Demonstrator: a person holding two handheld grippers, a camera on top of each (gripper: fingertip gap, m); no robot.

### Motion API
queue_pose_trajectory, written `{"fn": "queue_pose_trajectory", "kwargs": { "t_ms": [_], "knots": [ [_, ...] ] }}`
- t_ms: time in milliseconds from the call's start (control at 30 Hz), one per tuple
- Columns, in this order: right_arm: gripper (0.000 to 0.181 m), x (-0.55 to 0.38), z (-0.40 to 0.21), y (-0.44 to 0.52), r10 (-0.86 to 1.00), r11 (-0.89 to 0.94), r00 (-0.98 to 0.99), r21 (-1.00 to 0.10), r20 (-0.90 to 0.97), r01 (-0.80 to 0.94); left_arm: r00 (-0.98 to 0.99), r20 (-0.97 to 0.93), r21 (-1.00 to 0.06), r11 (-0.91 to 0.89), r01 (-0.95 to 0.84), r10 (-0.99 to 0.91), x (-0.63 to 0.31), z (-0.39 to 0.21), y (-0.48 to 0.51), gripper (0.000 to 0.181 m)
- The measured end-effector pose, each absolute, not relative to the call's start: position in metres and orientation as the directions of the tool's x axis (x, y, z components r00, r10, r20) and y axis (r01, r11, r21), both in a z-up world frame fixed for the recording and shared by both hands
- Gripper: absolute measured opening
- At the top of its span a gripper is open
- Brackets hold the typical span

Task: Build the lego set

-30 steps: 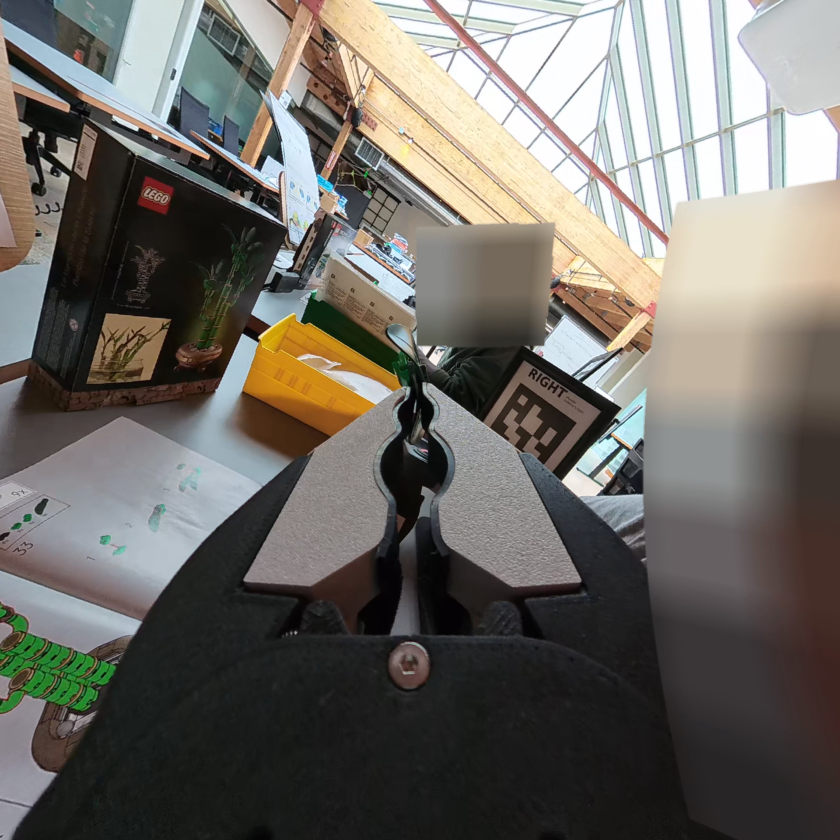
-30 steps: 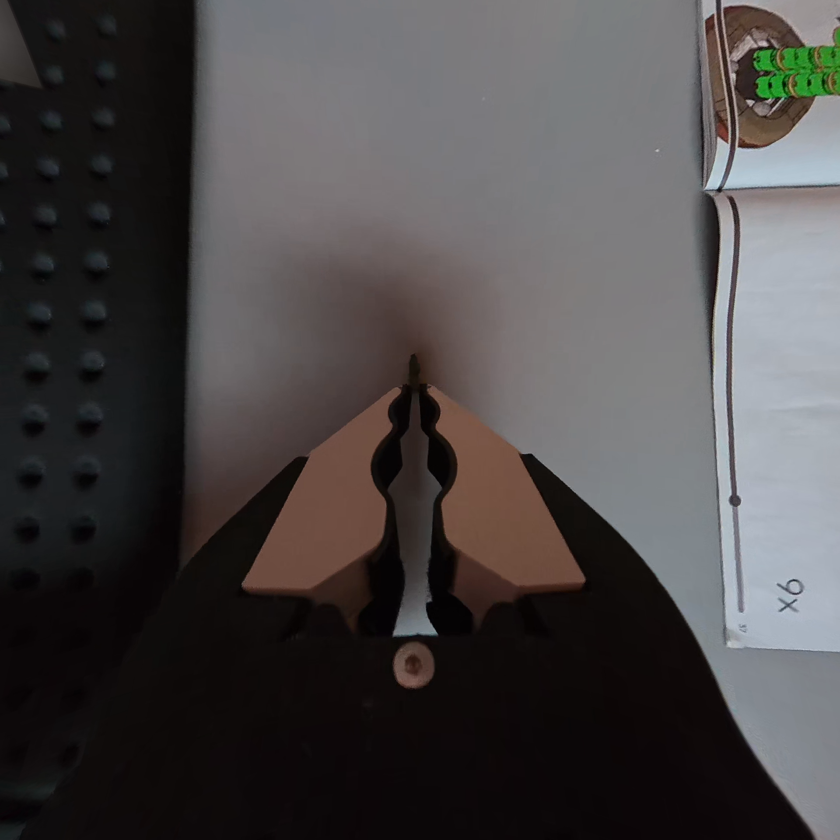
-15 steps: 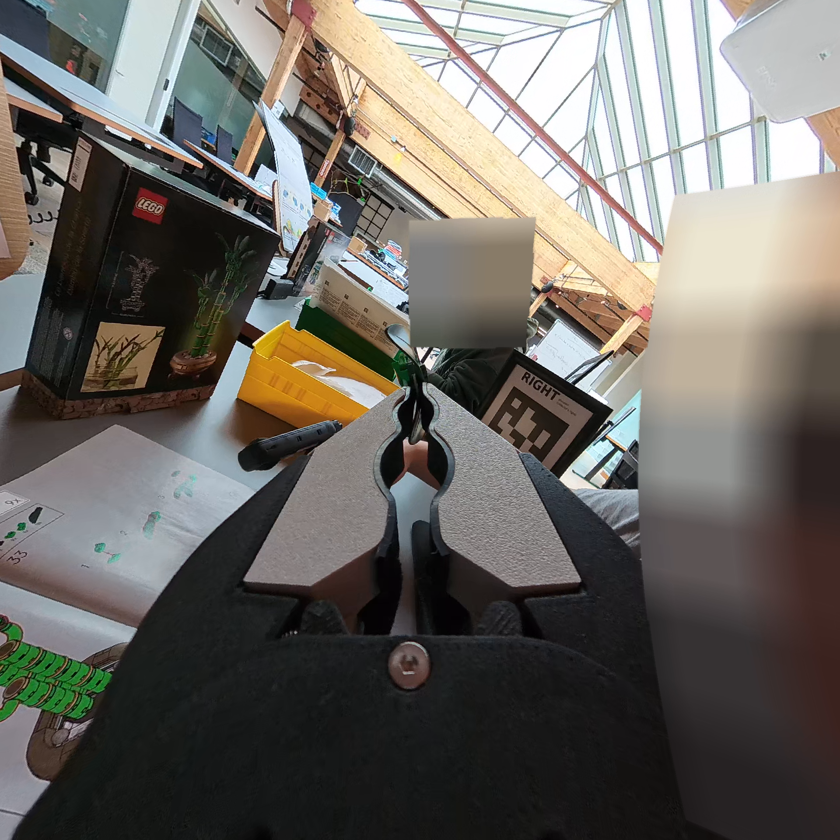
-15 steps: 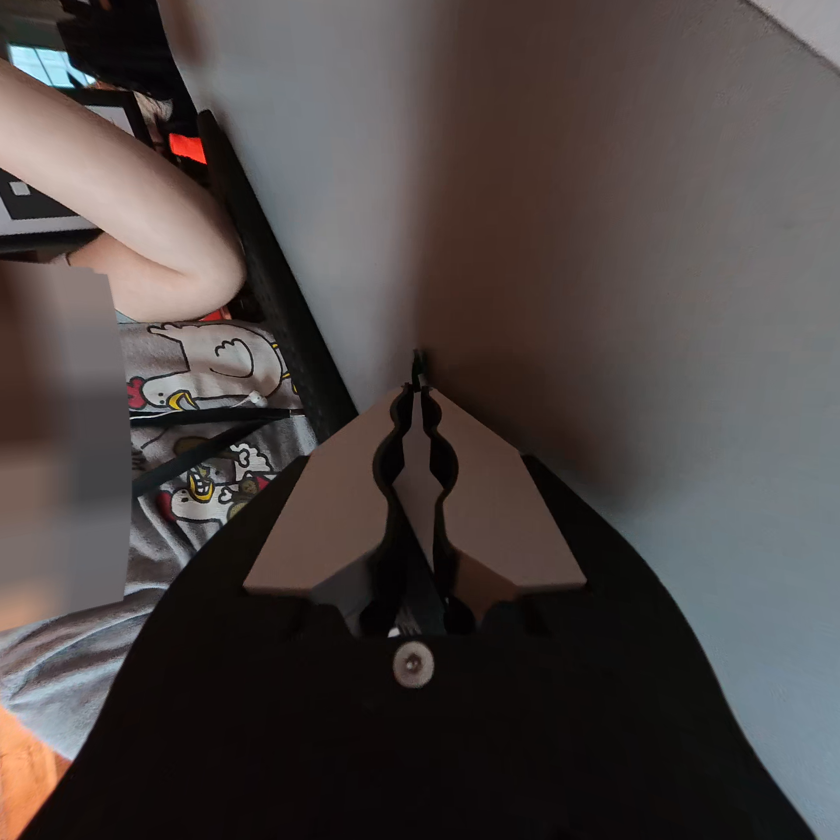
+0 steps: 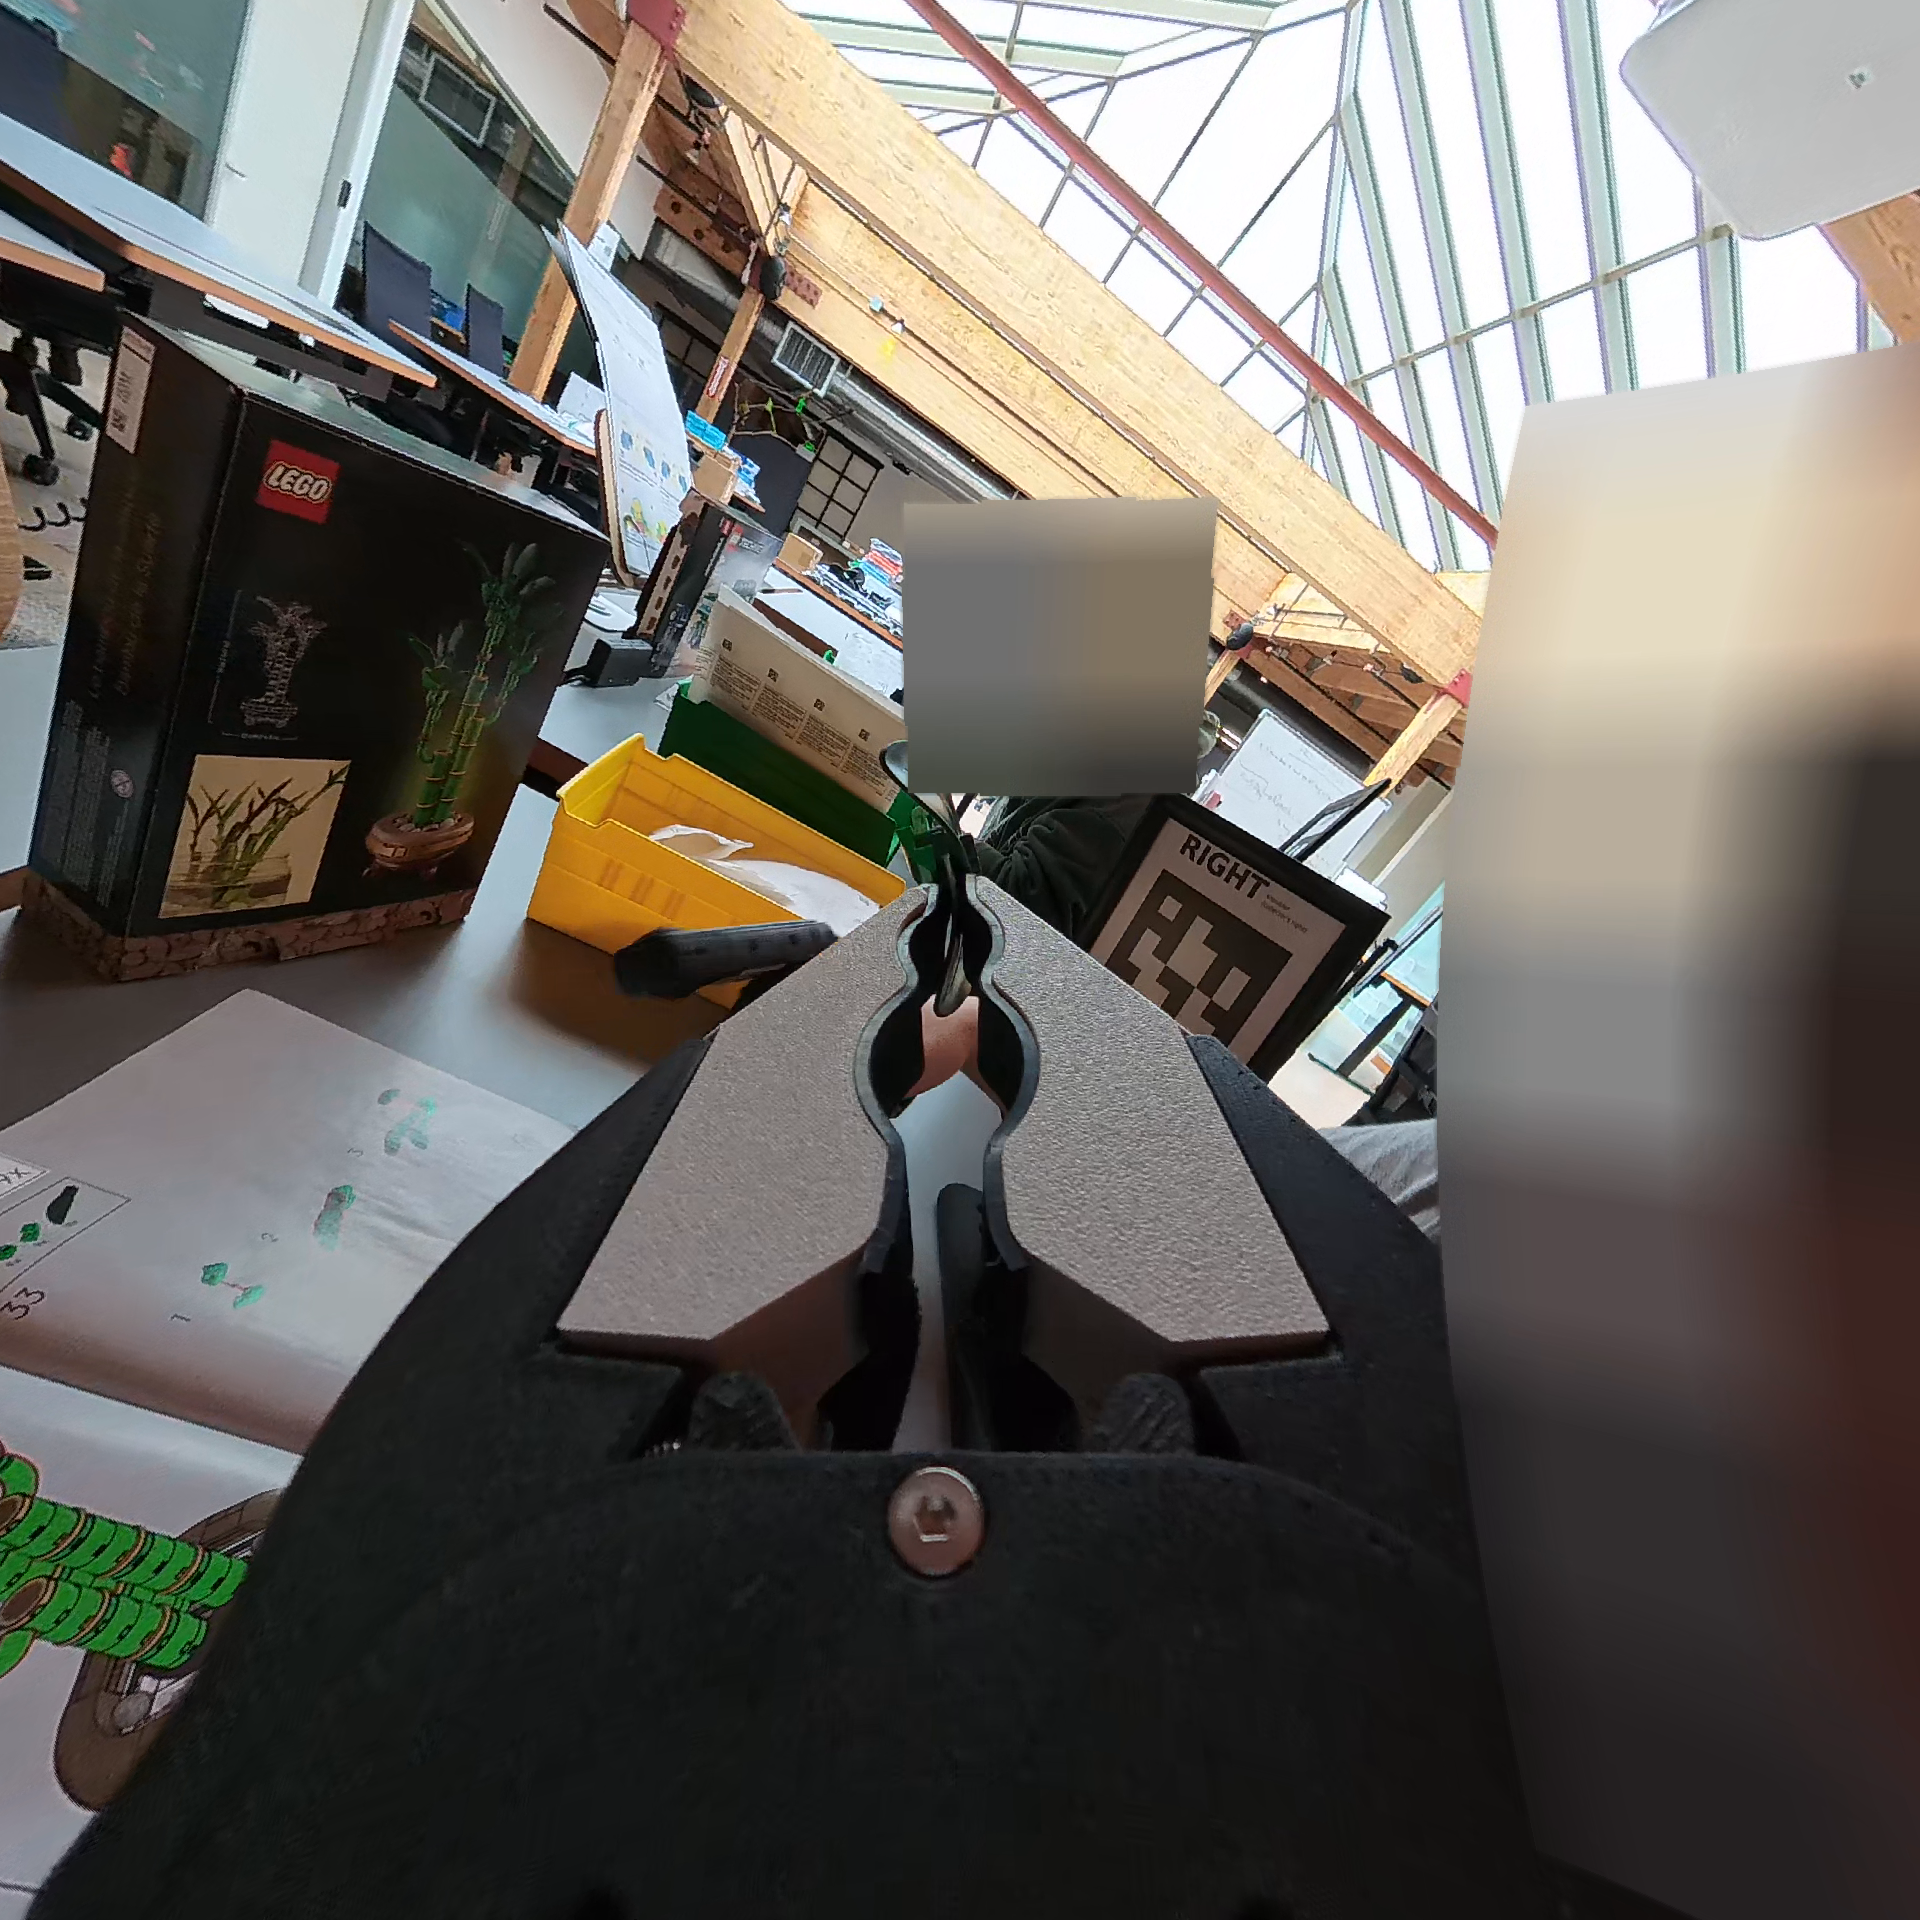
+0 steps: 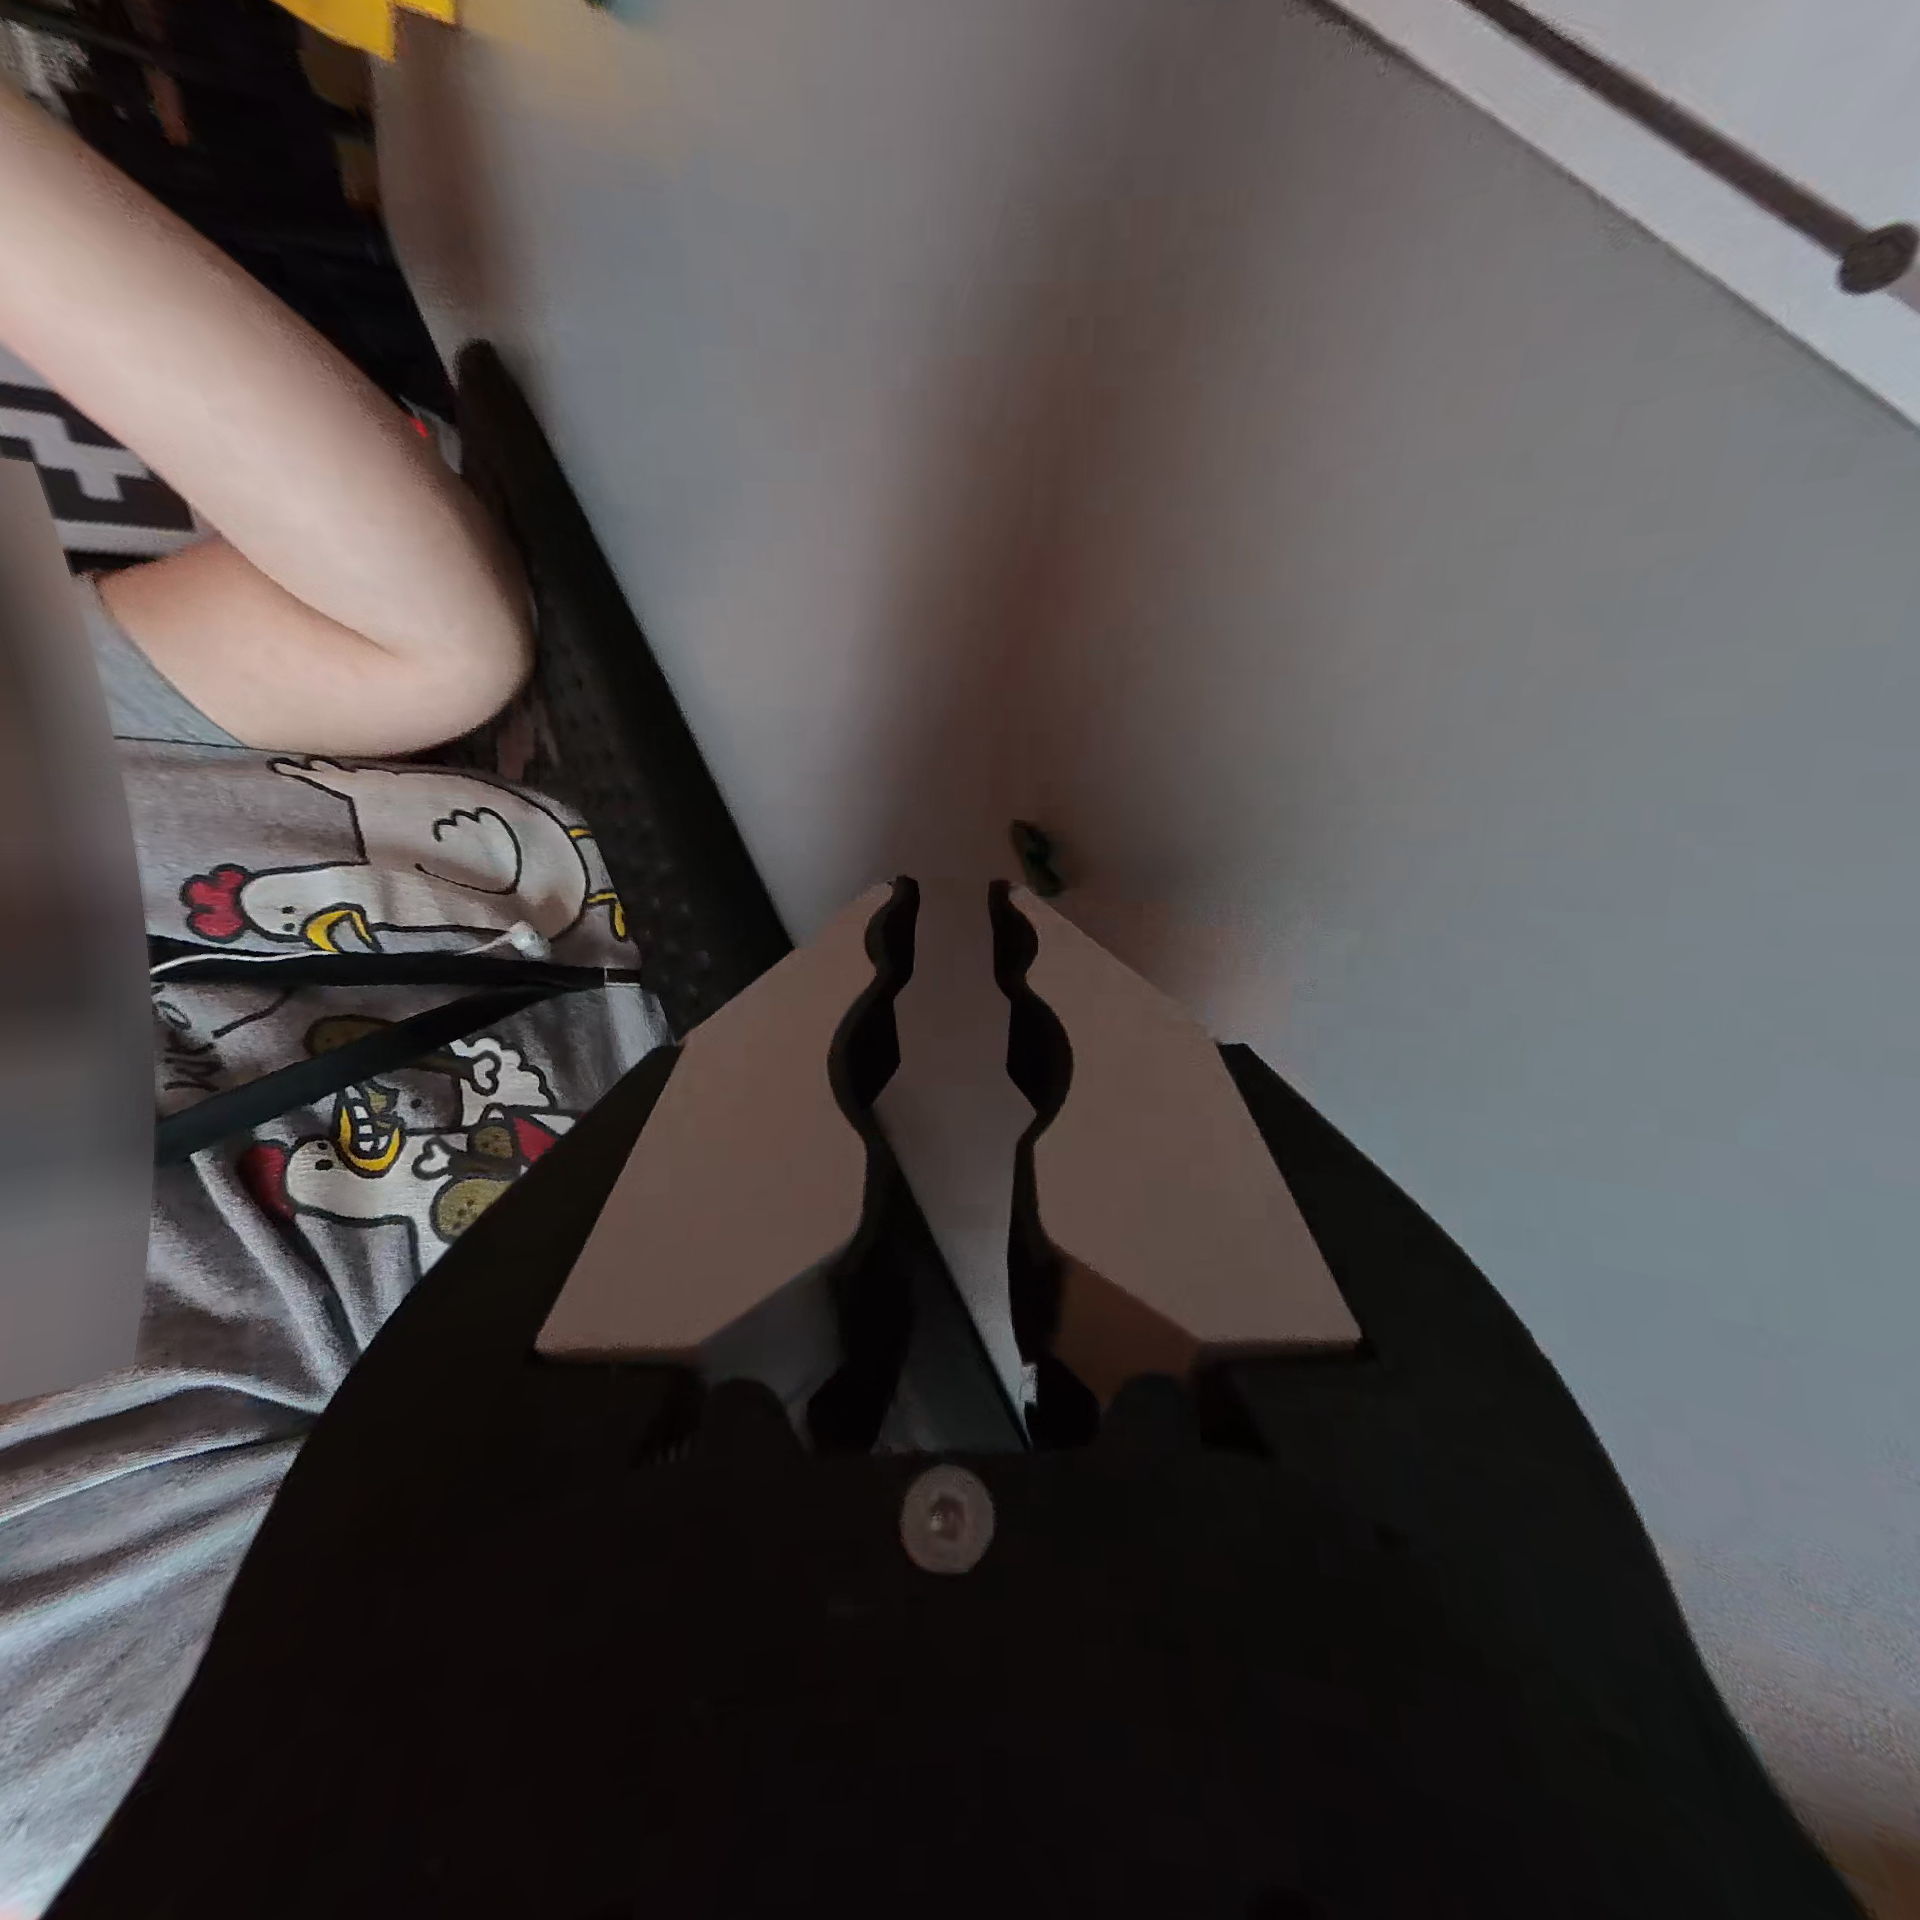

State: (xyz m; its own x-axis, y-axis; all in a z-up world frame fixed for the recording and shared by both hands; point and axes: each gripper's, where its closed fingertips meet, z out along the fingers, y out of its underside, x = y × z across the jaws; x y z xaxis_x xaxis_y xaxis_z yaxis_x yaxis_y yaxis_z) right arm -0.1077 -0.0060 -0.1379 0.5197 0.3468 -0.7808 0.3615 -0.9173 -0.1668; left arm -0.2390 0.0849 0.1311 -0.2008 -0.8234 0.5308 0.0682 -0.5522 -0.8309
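My left gripper [image 5: 948, 902] pinched a slim green leaf piece [image 5: 940, 844]; my right gripper [image 6: 953, 886] stood parted, a small green piece [image 6: 1036, 855] lying beside its fingertip on the grey table [image 6: 1455, 779].

Carried a white brand logo on a red patch, upper front of the black box [image 5: 296, 665], with faint lettering down its side. Bore one bold word above the square code on the marker card [image 5: 1226, 935]. Showed small step numbers on the booklet [image 5: 260, 1195]. Too small to read on the white carton [image 5: 800, 696].
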Motion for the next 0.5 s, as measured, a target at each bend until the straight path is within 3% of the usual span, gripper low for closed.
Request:
{"fn": "queue_pose_trajectory", "kwargs": {
  "t_ms": [167, 333, 500],
  "knots": [
    [0.019, -0.084, -0.129, -0.002, 0.459, -0.887, 0.585, -0.378, -0.669, 0.264, -0.198, 0.538, -0.826, -0.559, 0.071, -0.820, -0.238, 0.130, 0.087, 0.000],
    [0.031, -0.079, -0.122, -0.010, 0.635, -0.745, 0.593, -0.598, -0.496, 0.297, -0.191, 0.533, -0.832, -0.552, 0.055, -0.824, -0.234, 0.128, 0.085, 0.000],
    [0.029, -0.088, -0.144, -0.023, 0.728, -0.637, 0.630, -0.607, -0.270, 0.476, -0.180, 0.529, -0.839, -0.543, 0.035, -0.829, -0.229, 0.125, 0.082, 0.000]
  ]
}}
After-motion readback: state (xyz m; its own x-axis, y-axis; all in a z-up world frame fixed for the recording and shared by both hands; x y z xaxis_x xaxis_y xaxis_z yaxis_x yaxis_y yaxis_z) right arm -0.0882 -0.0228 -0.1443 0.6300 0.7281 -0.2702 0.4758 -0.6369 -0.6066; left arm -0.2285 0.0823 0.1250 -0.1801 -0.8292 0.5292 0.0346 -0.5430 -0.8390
